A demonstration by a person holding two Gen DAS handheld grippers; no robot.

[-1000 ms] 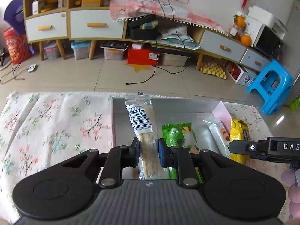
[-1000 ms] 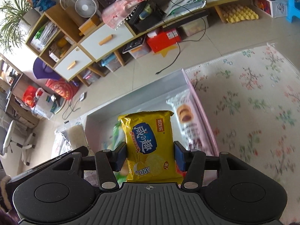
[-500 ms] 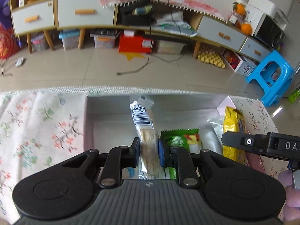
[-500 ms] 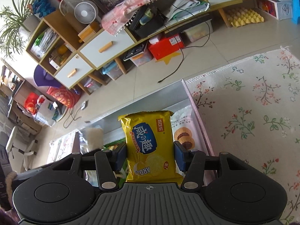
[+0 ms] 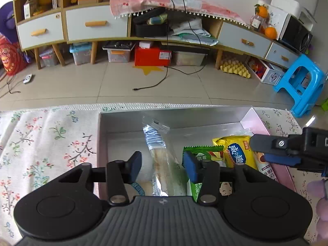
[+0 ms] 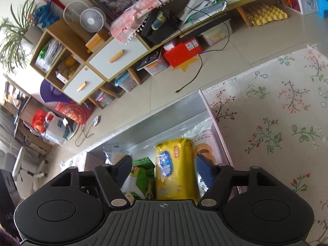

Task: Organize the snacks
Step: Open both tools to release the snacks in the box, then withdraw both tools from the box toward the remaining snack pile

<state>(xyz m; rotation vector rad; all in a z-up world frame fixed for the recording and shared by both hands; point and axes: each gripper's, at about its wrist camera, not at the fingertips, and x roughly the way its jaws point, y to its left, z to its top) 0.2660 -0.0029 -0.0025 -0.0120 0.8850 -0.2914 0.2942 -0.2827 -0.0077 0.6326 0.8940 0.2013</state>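
A pink-rimmed box (image 5: 256, 115) with a silver inside holds several snack packets. My left gripper (image 5: 162, 167) is over it, its jaws opening; a long clear packet of wafers (image 5: 158, 153) lies between them, free of both pads. A green packet (image 5: 205, 153) lies to its right. My right gripper (image 6: 163, 169) is opening too, and the yellow snack packet (image 6: 174, 172) lies in the box between its jaws, untouched by the pads. A white packet with round biscuits (image 6: 205, 141) lies against the box's right wall. From the left wrist view, the right gripper (image 5: 274, 149) reaches in over the yellow packet (image 5: 237, 150).
The box (image 6: 205, 102) rests on a floral cloth (image 5: 45, 139) near its far edge; tiled floor lies beyond. A blue stool (image 5: 301, 86) stands right, a long cabinet (image 5: 94, 24) at the back. A person's gloved hand (image 5: 319, 196) shows at the right edge.
Both grippers have let go: the left jaws parted from the clear wafer packet, the right from the yellow packet, which now lies in the box beside the green one.
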